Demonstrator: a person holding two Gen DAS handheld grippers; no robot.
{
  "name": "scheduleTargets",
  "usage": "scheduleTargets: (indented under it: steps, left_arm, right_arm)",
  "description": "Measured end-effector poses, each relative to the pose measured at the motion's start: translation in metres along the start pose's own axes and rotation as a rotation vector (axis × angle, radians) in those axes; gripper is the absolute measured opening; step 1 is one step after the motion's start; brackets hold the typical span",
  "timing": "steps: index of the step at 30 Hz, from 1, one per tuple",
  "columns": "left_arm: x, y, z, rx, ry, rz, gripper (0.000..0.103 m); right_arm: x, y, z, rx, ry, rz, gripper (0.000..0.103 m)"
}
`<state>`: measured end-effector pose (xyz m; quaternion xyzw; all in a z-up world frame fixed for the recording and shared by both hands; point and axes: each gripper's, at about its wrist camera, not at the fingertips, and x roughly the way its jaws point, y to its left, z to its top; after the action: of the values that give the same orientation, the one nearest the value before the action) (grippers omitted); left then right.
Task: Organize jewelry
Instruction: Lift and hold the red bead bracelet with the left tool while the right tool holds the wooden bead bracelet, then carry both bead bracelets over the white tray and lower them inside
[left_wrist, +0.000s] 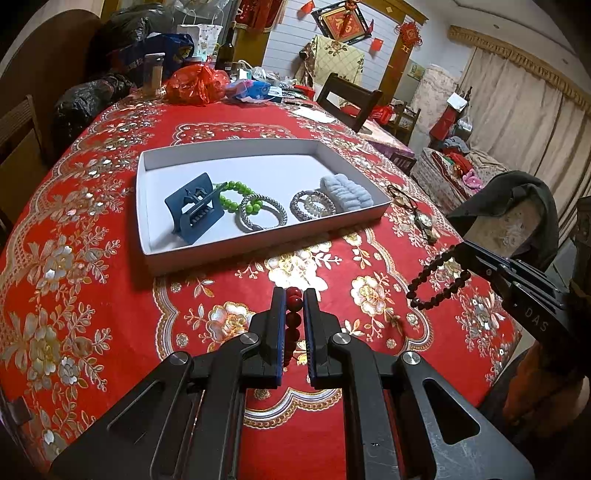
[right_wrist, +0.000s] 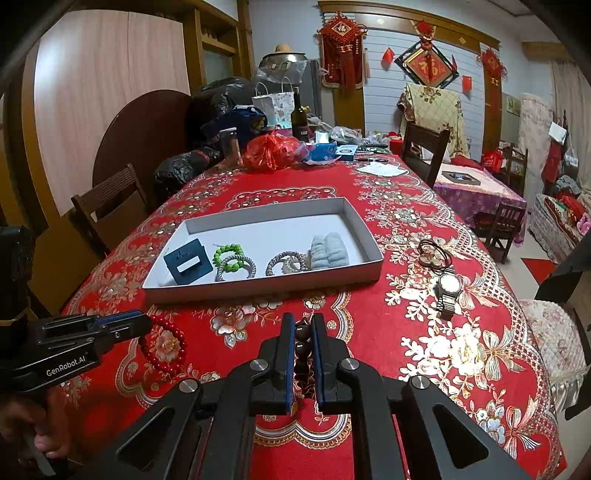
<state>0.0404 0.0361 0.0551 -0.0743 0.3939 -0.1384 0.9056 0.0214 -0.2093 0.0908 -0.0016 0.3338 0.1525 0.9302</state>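
currently the left gripper (left_wrist: 294, 295) is clamped on a red bead bracelet (right_wrist: 164, 345) and the right gripper (right_wrist: 303, 325) on a dark bead bracelet (left_wrist: 436, 278); five-odd pieces sit in the white tray (right_wrist: 369, 236), a watch (right_wrist: 448, 286) remains at frame right.

Right gripper (right_wrist: 303, 332) clamps dark bracelet (right_wrist: 302, 349)

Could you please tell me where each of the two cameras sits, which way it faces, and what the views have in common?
Left wrist: sits on the left gripper, looking forward and down over its fingers, shut on a red bead bracelet; the right gripper shows at the right edge.
Right wrist: sits on the right gripper, shut on a dark bead bracelet; the left gripper and a hand show at left.
Shared: the white tray, red tablecloth, wristwatch.
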Motion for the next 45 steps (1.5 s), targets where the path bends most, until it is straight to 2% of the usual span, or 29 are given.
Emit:
scheduleTargets:
  steps: [25,33,45]
  left_arm:
    - [0.002,0.005,-0.001,-0.005,0.005,0.001,0.008]
    - [0.002,0.012,0.001,-0.016,-0.016,-0.043,0.008]
    - [0.016,0.006,0.022,0.0,-0.003,-0.011,0.008]
  right_arm:
    - [0.0,0.0,0.0,0.006,-0.004,0.002,0.008]
    - [0.001,-0.004,0.003,0.032,-0.005,0.029,0.008]
    - [0.016,0.001,0.03,0.008,0.003,0.068,0.008]
